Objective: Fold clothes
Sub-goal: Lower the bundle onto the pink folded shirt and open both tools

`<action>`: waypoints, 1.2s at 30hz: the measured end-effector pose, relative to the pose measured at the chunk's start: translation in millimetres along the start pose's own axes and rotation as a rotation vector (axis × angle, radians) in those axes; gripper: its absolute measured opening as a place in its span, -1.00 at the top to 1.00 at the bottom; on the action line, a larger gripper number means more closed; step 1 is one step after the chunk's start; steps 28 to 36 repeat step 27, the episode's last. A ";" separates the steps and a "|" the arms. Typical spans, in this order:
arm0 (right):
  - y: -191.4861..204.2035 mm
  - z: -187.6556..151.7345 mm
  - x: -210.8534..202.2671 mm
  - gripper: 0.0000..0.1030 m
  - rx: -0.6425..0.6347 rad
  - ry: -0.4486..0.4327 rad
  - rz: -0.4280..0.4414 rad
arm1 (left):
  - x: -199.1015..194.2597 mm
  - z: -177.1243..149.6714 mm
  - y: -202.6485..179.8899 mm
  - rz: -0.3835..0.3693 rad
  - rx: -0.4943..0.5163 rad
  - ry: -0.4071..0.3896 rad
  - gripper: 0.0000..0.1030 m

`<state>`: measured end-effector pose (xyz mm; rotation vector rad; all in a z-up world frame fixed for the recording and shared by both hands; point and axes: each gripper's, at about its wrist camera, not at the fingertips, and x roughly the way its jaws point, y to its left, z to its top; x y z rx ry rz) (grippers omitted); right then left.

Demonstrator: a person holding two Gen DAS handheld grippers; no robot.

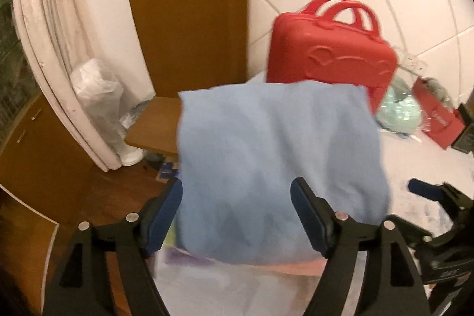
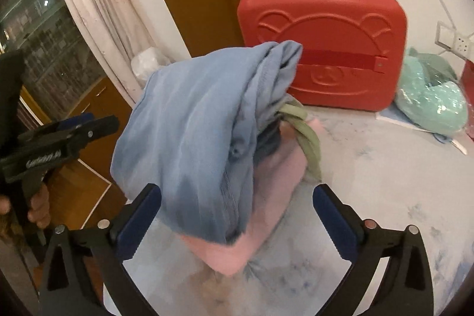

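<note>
A folded light blue garment (image 1: pixel 275 165) lies on top of a small stack on the bed; in the right wrist view the blue garment (image 2: pixel 201 120) rests on a pink folded piece (image 2: pixel 272 191), with an olive green piece (image 2: pixel 308 135) sticking out at the far side. My left gripper (image 1: pixel 237 215) is open, its jaws on either side of the blue garment's near edge, holding nothing. My right gripper (image 2: pixel 237 215) is open and empty, its jaws framing the near end of the stack. The left gripper also shows at the left of the right wrist view (image 2: pixel 86 123).
A red hard case (image 2: pixel 323 46) with a bear relief stands behind the stack against the white wall. A mint green bundle in plastic (image 2: pixel 429 99) and a red bag (image 1: pixel 441 120) lie to the right. The pale patterned bedsheet (image 2: pixel 385 173) spreads rightward. Curtain (image 2: pixel 97 5), wooden furniture and floor lie left.
</note>
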<state>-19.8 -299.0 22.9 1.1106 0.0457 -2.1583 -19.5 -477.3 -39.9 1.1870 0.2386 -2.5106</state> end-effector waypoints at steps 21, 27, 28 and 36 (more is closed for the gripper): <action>-19.6 -32.9 -29.3 -0.99 0.033 -0.007 -0.078 | -31.6 -43.4 -60.0 -0.057 -0.062 -0.011 -0.49; -17.5 -34.1 -27.2 -0.99 0.034 -0.008 -0.080 | -34.9 -45.9 -60.0 -0.018 -0.045 -0.039 -0.49; -17.5 -34.1 -27.2 -0.99 0.034 -0.008 -0.080 | -34.9 -45.9 -60.0 -0.018 -0.045 -0.039 -0.49; -17.5 -34.1 -27.2 -0.99 0.034 -0.008 -0.080 | -34.9 -45.9 -60.0 -0.018 -0.045 -0.039 -0.49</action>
